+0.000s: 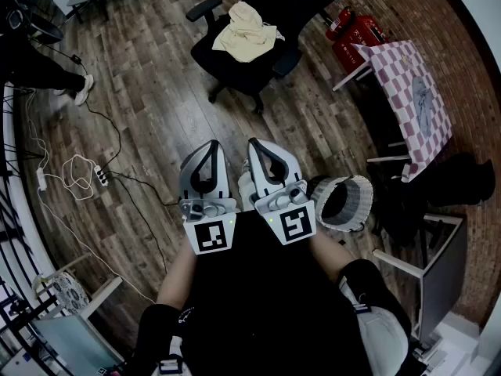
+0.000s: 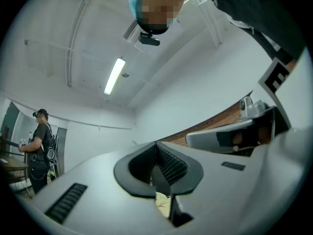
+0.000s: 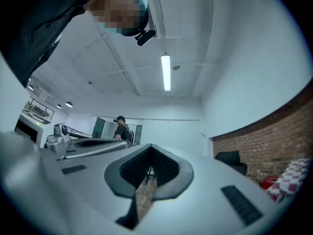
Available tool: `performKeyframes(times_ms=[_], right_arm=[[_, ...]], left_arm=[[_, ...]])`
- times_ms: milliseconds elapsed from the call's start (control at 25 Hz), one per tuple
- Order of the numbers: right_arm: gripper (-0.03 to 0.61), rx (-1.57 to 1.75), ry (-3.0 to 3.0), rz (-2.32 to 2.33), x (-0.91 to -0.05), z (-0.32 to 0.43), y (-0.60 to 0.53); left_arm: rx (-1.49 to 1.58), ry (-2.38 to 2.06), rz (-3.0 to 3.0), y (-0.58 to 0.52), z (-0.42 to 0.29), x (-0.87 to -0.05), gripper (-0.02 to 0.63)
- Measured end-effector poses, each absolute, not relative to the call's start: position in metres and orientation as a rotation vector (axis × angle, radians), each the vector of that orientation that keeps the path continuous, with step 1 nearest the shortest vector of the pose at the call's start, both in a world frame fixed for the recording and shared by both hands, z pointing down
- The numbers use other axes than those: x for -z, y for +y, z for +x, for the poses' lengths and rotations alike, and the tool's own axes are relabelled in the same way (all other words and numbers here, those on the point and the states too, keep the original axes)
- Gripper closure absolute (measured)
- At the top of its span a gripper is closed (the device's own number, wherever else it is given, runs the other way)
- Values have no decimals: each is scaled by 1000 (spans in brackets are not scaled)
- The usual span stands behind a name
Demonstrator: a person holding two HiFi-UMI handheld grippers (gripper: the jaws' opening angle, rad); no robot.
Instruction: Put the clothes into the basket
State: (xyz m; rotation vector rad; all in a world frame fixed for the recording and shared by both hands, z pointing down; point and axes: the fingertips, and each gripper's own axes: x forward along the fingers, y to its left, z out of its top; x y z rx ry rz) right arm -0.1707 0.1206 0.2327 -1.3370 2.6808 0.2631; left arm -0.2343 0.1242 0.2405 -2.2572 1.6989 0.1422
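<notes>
Both closed and empty: left gripper (image 1: 210,147) and right gripper (image 1: 258,144).

Black chair (image 1: 252,74), checkered table (image 1: 395,67), red extinguishers (image 1: 354,39)

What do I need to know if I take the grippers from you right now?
Left gripper: shut, empty, held close to the body.
Right gripper: shut, empty, right beside the left one.
Clothes: a cream garment lies on the black office chair ahead.
Basket: on the floor at the person's right; it is dark inside and no cream cloth shows in it.
Done: nothing yet.
Left: go to the chair, grab the garment, drop it in the basket.
</notes>
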Motion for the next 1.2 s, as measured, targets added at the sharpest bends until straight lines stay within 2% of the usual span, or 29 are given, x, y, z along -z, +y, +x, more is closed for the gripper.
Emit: performKeyframes(times_ms=[720,1200], right_arm=[[571,-236,2673,-1331,-239,-159,86],[569,-166,2675,-1344,-258,-118,-6]], left_arm=[[-103,1698,-2279,85,-221,-249,600],[13,1708,-2291,-3,-193,-261,600]])
